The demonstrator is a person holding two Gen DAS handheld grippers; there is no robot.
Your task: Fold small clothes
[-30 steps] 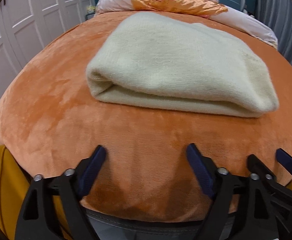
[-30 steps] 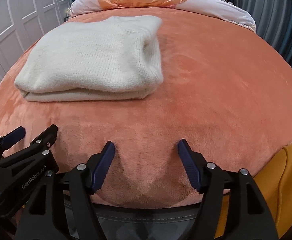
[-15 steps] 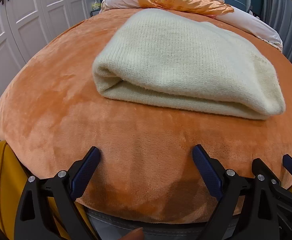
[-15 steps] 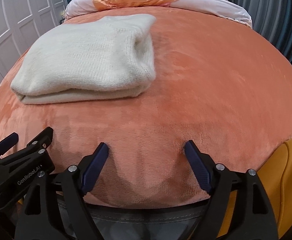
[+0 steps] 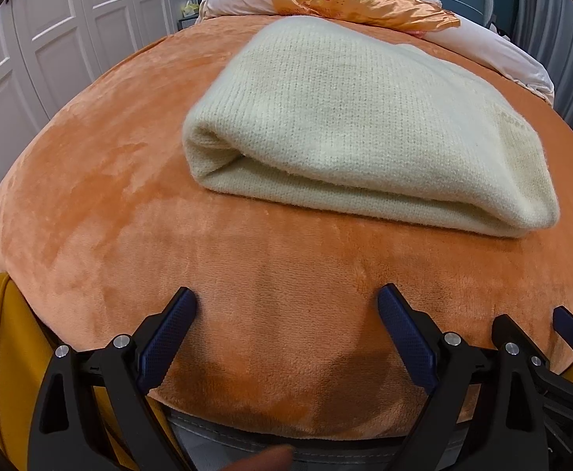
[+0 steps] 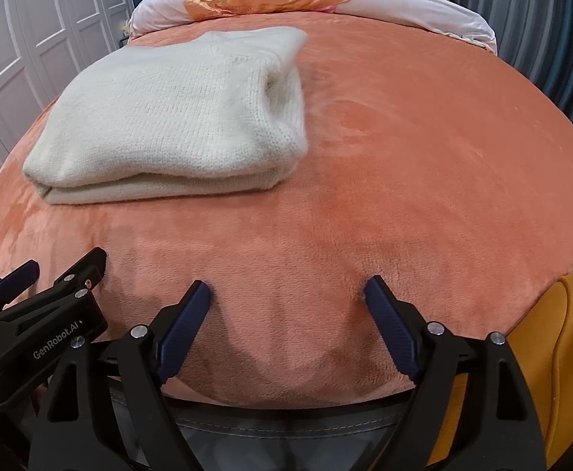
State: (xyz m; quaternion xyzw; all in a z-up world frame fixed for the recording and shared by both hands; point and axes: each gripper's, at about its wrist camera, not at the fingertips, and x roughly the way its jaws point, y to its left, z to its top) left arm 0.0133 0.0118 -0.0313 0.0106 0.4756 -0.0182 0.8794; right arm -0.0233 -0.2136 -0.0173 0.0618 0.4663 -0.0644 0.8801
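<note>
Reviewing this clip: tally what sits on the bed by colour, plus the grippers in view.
Cream: 1, the folded knit sweater
Orange: 2, the plush blanket and the floral satin cloth
White: 1, the pillow roll at the head
Black grippers with blue pads: 2, the left gripper and the right gripper, both open and empty
Total: 6

Folded sweater [image 5: 364, 129] lies on the bed blanket [image 5: 110, 196], at 12 o'clock from both grippers; pillow [image 6: 423, 8] sits behind it.
</note>
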